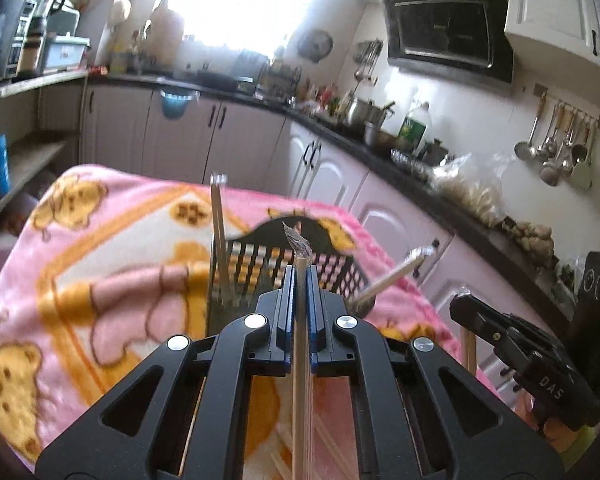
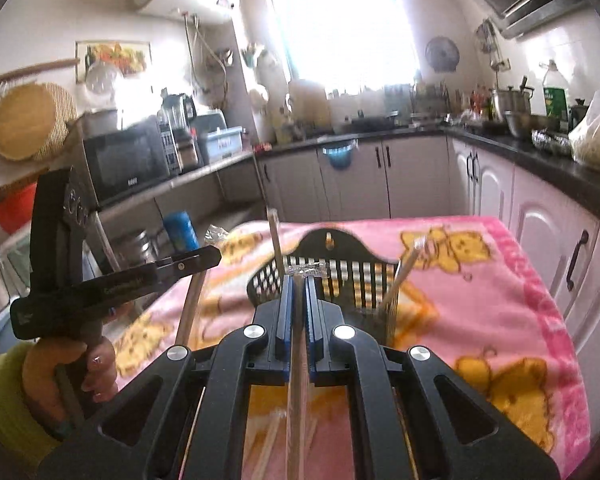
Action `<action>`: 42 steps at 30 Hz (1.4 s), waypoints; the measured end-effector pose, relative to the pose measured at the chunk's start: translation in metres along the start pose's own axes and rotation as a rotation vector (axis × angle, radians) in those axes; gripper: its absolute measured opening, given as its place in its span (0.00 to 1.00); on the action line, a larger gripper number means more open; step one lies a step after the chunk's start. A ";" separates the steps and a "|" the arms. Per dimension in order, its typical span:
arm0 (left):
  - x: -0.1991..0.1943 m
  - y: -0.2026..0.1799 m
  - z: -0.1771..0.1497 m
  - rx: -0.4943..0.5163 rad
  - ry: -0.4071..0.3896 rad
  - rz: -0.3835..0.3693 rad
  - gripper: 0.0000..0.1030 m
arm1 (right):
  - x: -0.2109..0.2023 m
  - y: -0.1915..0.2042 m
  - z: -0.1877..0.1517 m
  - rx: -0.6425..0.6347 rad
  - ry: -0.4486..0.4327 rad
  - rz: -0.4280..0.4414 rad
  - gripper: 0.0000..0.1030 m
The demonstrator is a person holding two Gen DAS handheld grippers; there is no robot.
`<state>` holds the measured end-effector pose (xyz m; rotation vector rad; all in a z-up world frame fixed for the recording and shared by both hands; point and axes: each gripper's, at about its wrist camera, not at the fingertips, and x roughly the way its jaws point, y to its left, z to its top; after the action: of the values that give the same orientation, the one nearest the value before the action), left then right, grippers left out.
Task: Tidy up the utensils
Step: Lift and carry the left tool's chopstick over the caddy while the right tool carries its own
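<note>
My left gripper (image 1: 300,276) is shut on a pair of wooden chopsticks in clear wrap (image 1: 300,352), whose crinkled wrap end sticks out past the fingertips. My right gripper (image 2: 298,282) is shut on another wrapped pair (image 2: 298,380). Both are raised above a pink blanket, short of a black slatted utensil basket (image 1: 260,240) (image 2: 340,248). In the basket one wrapped pair (image 1: 220,236) (image 2: 277,248) stands upright and another (image 1: 396,276) (image 2: 400,280) leans to the right. Several loose chopsticks (image 2: 272,440) lie on the blanket beneath the right gripper.
The pink cartoon blanket (image 1: 100,280) (image 2: 500,300) covers the work surface. In the right wrist view the left gripper (image 2: 140,276) is at the left, held by a hand (image 2: 96,364). White cabinets and a crowded dark counter (image 1: 420,184) run behind and to the right.
</note>
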<state>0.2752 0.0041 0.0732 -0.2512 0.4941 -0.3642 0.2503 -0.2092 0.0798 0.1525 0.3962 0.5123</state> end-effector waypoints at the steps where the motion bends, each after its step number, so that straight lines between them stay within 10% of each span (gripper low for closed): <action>1: -0.001 0.000 0.004 0.003 -0.014 0.001 0.01 | 0.000 -0.001 0.003 0.002 -0.016 0.001 0.06; 42: 0.052 -0.004 0.109 0.132 -0.489 0.100 0.01 | 0.109 -0.036 0.095 -0.023 -0.400 -0.237 0.06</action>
<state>0.3711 -0.0040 0.1458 -0.1782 0.0008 -0.2249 0.3920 -0.1895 0.1220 0.1791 0.0153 0.2426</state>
